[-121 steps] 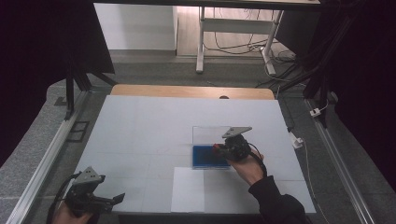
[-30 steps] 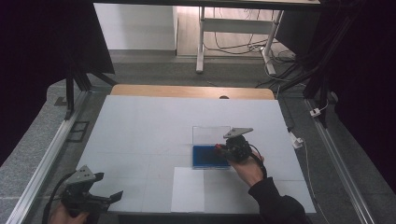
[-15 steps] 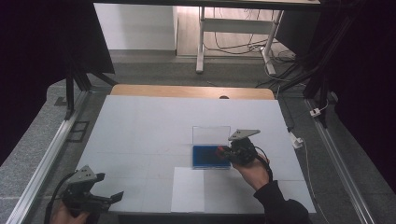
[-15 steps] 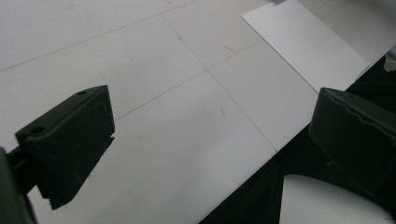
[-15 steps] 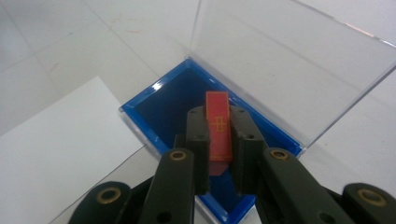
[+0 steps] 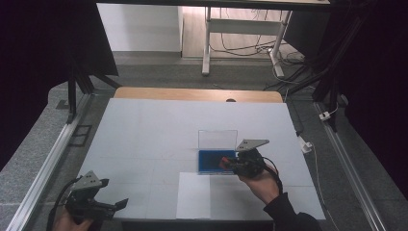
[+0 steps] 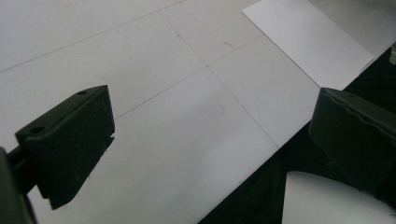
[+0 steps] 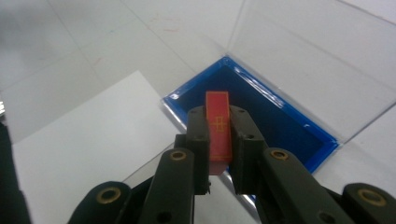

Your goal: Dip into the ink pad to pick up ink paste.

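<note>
A small red block point(image 8: 218, 126) with a yellow mark on its face is clamped between the jaws of the right gripper point(image 8: 218, 154), which are closed on its two long sides so that its far end projects forward. The block is held above the near edge of a shallow blue tray point(image 8: 280, 116), whose clear lid point(image 8: 308, 51) stands open and upright along the far side; that leaves the tray's floor free to be reached from the person's side. In the high view the right gripper point(image 6: 230, 162) sits at the tray's point(image 6: 211, 162) right half, toward the near right part of the worktop point(image 6: 144, 130). It is judged that the block is either being placed into or lifted out of the tray; contact with the floor cannot be told. A white sheet of paper point(image 6: 195, 195) lies at the near edge of the worktop, just in front of the tray. The left gripper point(image 6: 113, 206) is kept at the near left corner, well apart, its jaws spread wide with nothing between them point(image 7: 205, 154), apparently parked out of the way.
</note>
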`<state>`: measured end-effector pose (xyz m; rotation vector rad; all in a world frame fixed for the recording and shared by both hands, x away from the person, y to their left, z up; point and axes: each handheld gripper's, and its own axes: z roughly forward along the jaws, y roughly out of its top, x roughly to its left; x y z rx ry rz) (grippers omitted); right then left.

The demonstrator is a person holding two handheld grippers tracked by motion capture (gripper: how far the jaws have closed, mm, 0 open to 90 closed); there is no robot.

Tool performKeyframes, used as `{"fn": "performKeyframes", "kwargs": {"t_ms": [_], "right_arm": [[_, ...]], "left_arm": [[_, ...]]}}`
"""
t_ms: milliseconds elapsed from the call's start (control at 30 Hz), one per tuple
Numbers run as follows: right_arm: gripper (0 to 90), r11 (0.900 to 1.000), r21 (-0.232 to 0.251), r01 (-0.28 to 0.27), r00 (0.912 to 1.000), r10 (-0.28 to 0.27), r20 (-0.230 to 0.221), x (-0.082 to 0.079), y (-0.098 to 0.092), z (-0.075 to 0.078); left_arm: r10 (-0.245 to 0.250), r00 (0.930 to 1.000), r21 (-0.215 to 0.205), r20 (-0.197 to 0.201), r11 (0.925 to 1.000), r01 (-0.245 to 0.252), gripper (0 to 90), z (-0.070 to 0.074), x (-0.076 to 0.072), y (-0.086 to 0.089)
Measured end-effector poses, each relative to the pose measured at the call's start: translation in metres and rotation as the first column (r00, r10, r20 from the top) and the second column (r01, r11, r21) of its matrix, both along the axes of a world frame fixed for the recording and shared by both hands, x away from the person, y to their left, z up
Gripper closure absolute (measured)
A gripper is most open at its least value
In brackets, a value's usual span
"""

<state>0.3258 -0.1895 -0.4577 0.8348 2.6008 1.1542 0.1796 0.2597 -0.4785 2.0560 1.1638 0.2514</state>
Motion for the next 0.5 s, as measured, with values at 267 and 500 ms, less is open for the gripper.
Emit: {"fn": "performKeyframes", "kwargs": {"t_ms": [267,500], "right_arm": [[79.6,0.999,0.016,-0.035,0.9994,0.035,-0.005,-0.012,0.005,0.003],[79.6,0.997,0.024,-0.068,0.9977,0.068,-0.007,-0.022,0.012,0.005]], "left_arm": [[0.004,1.0,0.0,-0.004,1.0,-0.004,0.9,0.0,0.0,0.0],[0.004,1.0,0.001,-0.004,1.0,-0.004,0.9,0.0,0.0,0.0]]}}
